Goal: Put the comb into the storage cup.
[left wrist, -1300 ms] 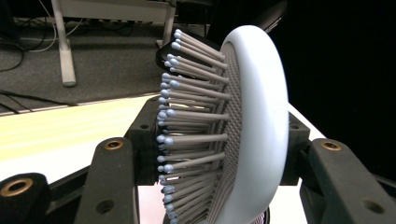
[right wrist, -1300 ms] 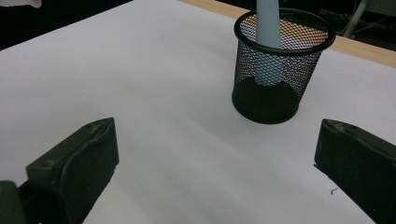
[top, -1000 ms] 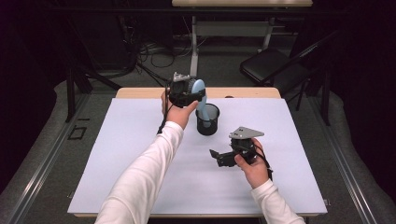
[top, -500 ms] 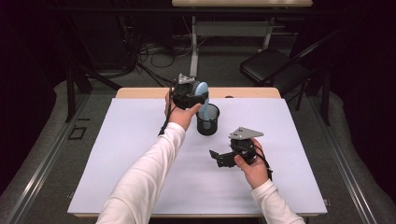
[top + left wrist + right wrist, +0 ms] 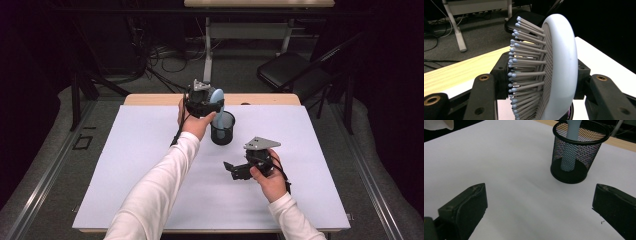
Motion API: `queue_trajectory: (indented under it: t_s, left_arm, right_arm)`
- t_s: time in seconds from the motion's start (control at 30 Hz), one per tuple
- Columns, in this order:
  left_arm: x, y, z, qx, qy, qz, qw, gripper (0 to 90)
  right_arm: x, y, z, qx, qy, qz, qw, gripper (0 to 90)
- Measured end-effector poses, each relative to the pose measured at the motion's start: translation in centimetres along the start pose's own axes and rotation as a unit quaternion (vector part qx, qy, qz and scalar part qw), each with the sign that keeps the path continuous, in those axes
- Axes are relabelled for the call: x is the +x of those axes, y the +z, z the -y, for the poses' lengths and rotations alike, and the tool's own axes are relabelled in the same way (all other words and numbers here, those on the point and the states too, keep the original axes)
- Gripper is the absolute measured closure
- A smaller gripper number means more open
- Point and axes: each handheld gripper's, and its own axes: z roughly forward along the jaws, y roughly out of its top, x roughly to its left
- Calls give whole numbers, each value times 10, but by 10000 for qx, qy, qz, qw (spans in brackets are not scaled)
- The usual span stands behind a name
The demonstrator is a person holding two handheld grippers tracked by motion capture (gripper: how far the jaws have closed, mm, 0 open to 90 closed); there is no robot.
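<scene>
A person sat at a white surface (image 5: 125, 175), holding a claw in each hand. The left claw (image 5: 205, 100) was raised over the far middle of the surface, clamped on the head of a pale blue hairbrush (image 5: 217, 102). In the left gripper view, the hairbrush (image 5: 554, 70) stood on edge between the two black jaws, one jaw pressing the tips of its grey bristles (image 5: 524, 65) and the other pressing its smooth rounded back. The brush's handle (image 5: 570, 147) pointed down into a black wire-mesh cup (image 5: 222, 128), which stood upright on the surface just right of the left hand (image 5: 196, 123). In the right gripper view, the handle reached down inside the mesh cup (image 5: 577, 157) close to its base; whether it touched the bottom could not be told.

The right claw (image 5: 235, 171) was held low over the near right part of the surface, well apart from the cup and pointing left. Its jaws stood wide apart with nothing between them, only bare white surface beneath. A grey three-cornered plate (image 5: 261, 144) sat on top of it. Beyond the far edge of the surface, a dark folding chair (image 5: 292, 72) stood on the floor.
</scene>
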Motion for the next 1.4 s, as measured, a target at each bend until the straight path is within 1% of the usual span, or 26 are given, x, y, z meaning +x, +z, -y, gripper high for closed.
queue_trajectory:
  t_s: [0.1, 0.17, 0.23, 0.3, 0.4, 0.63, 0.7, 0.8, 0.93, 1.0, 1.1, 1.27, 1.37, 1.4]
  left_arm:
    - [0, 1, 0, -12, -3, 31, 10000, 473]
    - [-1, 1, 0, -18, 26, 10, 10000, 470]
    - [-2, 2, 1, -34, 39, 43, 10000, 469]
    - [-2, 2, 1, -35, 15, 30, 10000, 465]
    - [-1, 2, 1, -48, -39, 33, 10000, 460]
    - [1, 3, 1, -97, -252, 178, 9995, 438]
    - [1, 4, 1, -107, -277, 207, 9993, 433]
    - [0, 5, 2, -102, -288, 240, 9992, 427]
    - [-1, 5, 2, -155, -267, 249, 9992, 414]
    - [-1, 6, 1, -162, -243, 224, 9993, 402]
    - [0, 6, 2, -159, -273, 245, 9992, 398]
    - [0, 6, 2, -204, -342, 288, 9988, 368]
    - [1, 7, 3, -211, -439, 347, 9982, 349]
    - [2, 7, 4, -218, -507, 365, 9978, 331]
  right_arm:
    - [0, 0, 0, 5, -13, 0, 10000, 0]
    - [0, 0, 0, 3, -11, 1, 10000, 0]
    - [0, 0, 0, 6, -2, -2, 10000, 0]
    - [0, 1, 0, 9, -11, 2, 10000, 0]
    - [0, 1, 1, 17, 8, -7, 10000, 0]
    - [0, 2, 1, 27, -9, -1, 10000, 0]
    - [0, 2, 2, 32, -15, -4, 10000, 0]
    - [0, 2, 2, 34, -21, -7, 10000, 0]
    - [0, 2, 2, 44, -25, -10, 10000, 0]
    - [0, 2, 2, 44, -21, -11, 10000, 0]
    - [0, 2, 2, 46, -20, -9, 10000, 0]
    - [0, 3, 2, 57, -17, -4, 10000, 0]
    - [0, 3, 2, 59, -15, -9, 10000, 0]
    - [0, 3, 2, 58, -18, -7, 10000, 0]
